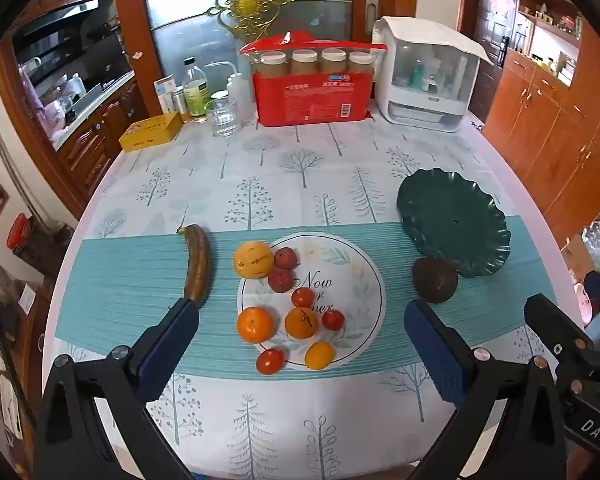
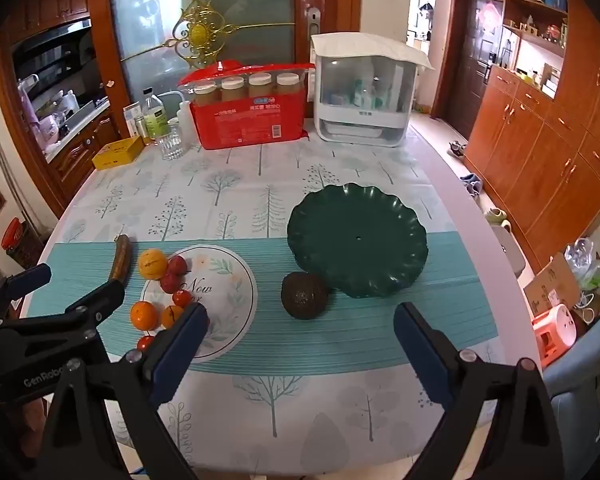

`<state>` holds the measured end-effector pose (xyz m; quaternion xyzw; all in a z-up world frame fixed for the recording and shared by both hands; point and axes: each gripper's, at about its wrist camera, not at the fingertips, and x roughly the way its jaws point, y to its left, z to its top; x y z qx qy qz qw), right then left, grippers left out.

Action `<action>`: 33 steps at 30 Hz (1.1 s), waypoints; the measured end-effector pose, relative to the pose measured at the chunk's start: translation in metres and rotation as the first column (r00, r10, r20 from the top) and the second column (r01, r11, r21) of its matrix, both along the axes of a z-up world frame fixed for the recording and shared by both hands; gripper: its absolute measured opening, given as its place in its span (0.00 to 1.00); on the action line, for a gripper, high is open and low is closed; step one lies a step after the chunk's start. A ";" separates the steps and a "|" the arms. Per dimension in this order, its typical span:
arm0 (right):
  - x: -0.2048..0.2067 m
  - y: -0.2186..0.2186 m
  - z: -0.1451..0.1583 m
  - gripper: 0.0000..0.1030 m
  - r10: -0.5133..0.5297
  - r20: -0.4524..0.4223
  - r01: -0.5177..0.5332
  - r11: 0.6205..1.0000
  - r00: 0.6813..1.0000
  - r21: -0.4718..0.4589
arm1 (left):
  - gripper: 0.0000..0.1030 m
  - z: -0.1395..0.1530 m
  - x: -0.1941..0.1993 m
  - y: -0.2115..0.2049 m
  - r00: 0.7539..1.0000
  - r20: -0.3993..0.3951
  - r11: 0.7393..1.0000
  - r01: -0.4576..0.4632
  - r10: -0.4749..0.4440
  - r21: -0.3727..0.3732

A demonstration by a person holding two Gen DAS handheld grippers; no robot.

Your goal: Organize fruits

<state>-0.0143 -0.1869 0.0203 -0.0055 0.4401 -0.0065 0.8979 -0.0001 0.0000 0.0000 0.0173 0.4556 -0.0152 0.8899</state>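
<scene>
- Hovering above the near edge of the table [image 1: 480,152], left gripper [image 1: 300,320] angled down at the fruit, jaws spread wide, nothing between the pads
- Right gripper [image 2: 300,322] alongside it, also tilted down, jaws wide apart and empty; the avocado [image 2: 304,295] lies just ahead of the gap, not touched
- Green scalloped plate [image 2: 358,238] bare, on the right side of the teal runner [image 1: 132,280]; avocado sits at its near-left rim, touching or nearly so
- Brown overripe banana [image 1: 198,264] lies lengthwise at the left of the runner, its near end just beyond the left gripper's left finger [image 1: 172,336]
- Fruit clustered on the white round print [image 1: 356,280] and its left edge: a yellow-orange citrus [image 1: 253,259] farthest back, two dull red fruits [image 1: 286,258] beside it
- Nearer: two oranges [image 1: 256,324] side by side, a small yellow-orange fruit [image 1: 319,355] in front, three small red tomatoes [image 1: 270,361] scattered among them
- Back of table: red package of capped jars [image 1: 312,92], white lidded cabinet [image 1: 428,76], glass tumbler [image 1: 222,118], bottles, yellow box [image 1: 150,132]
- All fruit rests on the cloth, none on the plate
</scene>
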 end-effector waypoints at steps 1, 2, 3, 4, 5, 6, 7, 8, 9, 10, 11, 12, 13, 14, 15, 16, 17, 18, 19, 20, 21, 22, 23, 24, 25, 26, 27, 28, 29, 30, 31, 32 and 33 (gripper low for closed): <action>0.000 0.000 -0.001 0.92 0.000 -0.004 0.000 1.000 1.000 0.000 | 0.99 0.000 0.000 0.000 1.000 0.000 1.000 0.006 -0.006 -0.003; 0.001 -0.001 -0.001 0.92 0.000 -0.008 0.000 1.000 1.000 0.001 | 0.99 0.000 0.000 0.000 1.000 0.001 1.000 0.012 -0.012 -0.005; 0.001 -0.001 -0.002 0.92 -0.001 -0.011 0.001 1.000 1.000 0.001 | 0.99 0.000 -0.001 0.000 1.000 0.002 1.000 0.019 -0.019 -0.006; 0.000 0.004 -0.001 0.92 0.016 -0.001 -0.016 1.000 1.000 -0.011 | 0.99 0.000 0.000 0.001 1.000 -0.005 1.000 -0.011 0.011 -0.011; -0.001 0.004 -0.002 0.92 0.019 -0.003 -0.019 1.000 1.000 -0.008 | 0.99 0.000 0.000 0.002 1.000 -0.006 1.000 -0.010 0.010 -0.013; -0.001 0.005 -0.002 0.92 0.023 -0.006 -0.023 1.000 1.000 -0.005 | 0.99 0.000 0.000 -0.001 1.000 -0.006 1.000 -0.013 0.013 -0.002; -0.001 0.006 -0.003 0.92 0.025 -0.009 -0.025 1.000 1.000 -0.002 | 0.99 0.002 -0.002 0.002 1.000 -0.007 1.000 -0.011 0.011 -0.007; -0.001 0.006 -0.004 0.92 0.027 -0.012 -0.027 1.000 1.000 -0.001 | 0.99 0.002 -0.003 0.002 1.000 -0.008 1.000 -0.012 0.012 -0.006; -0.001 0.006 -0.004 0.92 0.026 -0.015 -0.026 1.000 1.000 0.001 | 0.99 0.001 -0.005 0.003 1.000 -0.007 1.000 -0.018 0.018 -0.004; 0.004 0.009 -0.001 0.92 0.025 -0.017 -0.025 1.000 1.000 0.004 | 0.99 0.001 -0.006 0.005 1.000 -0.006 1.000 -0.018 0.018 -0.007; -0.001 0.007 -0.005 0.92 0.059 -0.003 -0.059 0.998 0.998 0.008 | 0.99 -0.003 -0.004 0.005 1.000 -0.004 1.000 -0.023 0.022 -0.011; -0.001 0.007 -0.004 0.92 0.062 -0.001 -0.062 0.998 0.998 0.010 | 0.99 -0.003 -0.003 0.002 1.000 -0.002 1.000 -0.021 0.021 -0.001; -0.001 0.007 -0.004 0.92 0.064 0.001 -0.064 0.998 0.998 0.012 | 0.99 -0.002 -0.008 0.002 1.000 0.005 1.000 -0.025 0.025 -0.003; -0.001 0.007 -0.004 0.92 0.065 0.002 -0.065 0.998 0.998 0.012 | 0.99 -0.002 -0.008 0.001 1.000 0.008 1.000 -0.027 0.027 -0.002; -0.001 0.008 -0.004 0.92 0.067 0.003 -0.067 0.998 0.998 0.013 | 0.99 -0.001 -0.012 0.004 0.999 0.013 0.999 -0.038 0.038 -0.008; -0.001 0.008 -0.004 0.92 0.068 0.002 -0.068 0.998 0.998 0.014 | 0.99 -0.001 -0.012 0.004 0.999 0.012 0.999 -0.043 0.043 -0.010; -0.001 0.008 -0.004 0.92 0.066 0.000 -0.066 0.998 0.998 0.014 | 0.99 -0.002 -0.012 0.004 0.999 0.011 0.999 -0.044 0.045 -0.011; -0.001 0.008 -0.004 0.92 0.067 0.001 -0.067 0.998 0.998 0.012 | 0.99 -0.002 -0.013 0.004 0.999 0.012 0.999 -0.043 0.044 -0.012; -0.001 0.008 -0.004 0.92 0.068 0.002 -0.068 0.998 0.998 0.010 | 0.99 -0.002 -0.013 0.005 0.999 0.013 0.999 -0.043 0.043 -0.012; -0.001 0.008 -0.004 0.92 0.069 0.002 -0.069 0.998 0.998 0.009 | 0.99 -0.001 -0.013 0.006 0.999 0.011 0.999 -0.044 0.044 -0.013; -0.001 0.008 -0.003 0.92 0.068 0.001 -0.068 0.998 0.998 0.009 | 0.99 -0.001 -0.013 0.005 0.999 0.010 0.999 -0.045 0.045 -0.012; -0.001 0.008 -0.003 0.92 0.068 0.001 -0.068 0.998 0.998 0.010 | 0.99 -0.002 -0.014 0.006 0.999 0.011 0.999 -0.044 0.045 -0.014; -0.001 0.008 -0.004 0.92 0.068 0.000 -0.068 0.998 0.998 0.011 | 0.99 -0.002 -0.014 0.006 0.999 0.011 0.999 -0.045 0.045 -0.014; -0.002 0.008 -0.004 0.92 0.068 0.002 -0.068 0.998 0.998 0.010 | 0.99 -0.002 -0.014 0.007 0.999 0.012 0.999 -0.044 0.044 -0.015; -0.002 0.008 -0.004 0.92 0.068 0.001 -0.068 0.998 0.998 0.012 | 0.99 -0.002 -0.014 0.007 0.999 0.011 0.999 -0.044 0.044 -0.015; -0.002 0.008 -0.004 0.92 0.068 0.002 -0.068 0.998 0.998 0.014 | 0.99 -0.002 -0.014 0.007 0.999 0.011 0.999 -0.043 0.044 -0.015; -0.001 0.007 -0.004 0.92 0.068 0.002 -0.068 0.998 0.998 0.012 | 0.99 -0.002 -0.014 0.007 0.999 0.009 0.999 -0.043 0.043 -0.015; -0.001 0.007 -0.004 0.92 0.068 0.002 -0.068 0.998 0.998 0.012 | 0.99 -0.002 -0.014 0.006 0.999 0.006 0.999 -0.043 0.043 -0.013; -0.002 0.007 -0.003 0.92 0.069 0.003 -0.069 0.998 0.998 0.012 | 0.99 -0.003 -0.015 0.006 0.999 0.003 0.999 -0.043 0.043 -0.010; -0.002 0.007 -0.003 0.92 0.071 0.003 -0.071 0.997 0.997 0.013 | 0.99 -0.003 -0.016 0.005 0.999 0.001 0.999 -0.043 0.043 -0.005; 0.000 0.006 -0.003 0.92 0.071 0.001 -0.071 0.997 0.997 0.012 | 0.99 -0.004 -0.016 0.004 0.999 -0.001 0.999 -0.044 0.044 -0.002; -0.001 0.006 -0.003 0.92 0.072 0.001 -0.072 0.997 0.997 0.014 | 0.99 -0.004 -0.017 0.004 0.999 -0.001 0.999 -0.045 0.045 -0.001; -0.001 0.006 -0.004 0.92 0.074 0.000 -0.074 0.997 0.997 0.016 | 0.99 -0.004 -0.016 0.003 0.999 -0.001 0.999 -0.045 0.045 -0.001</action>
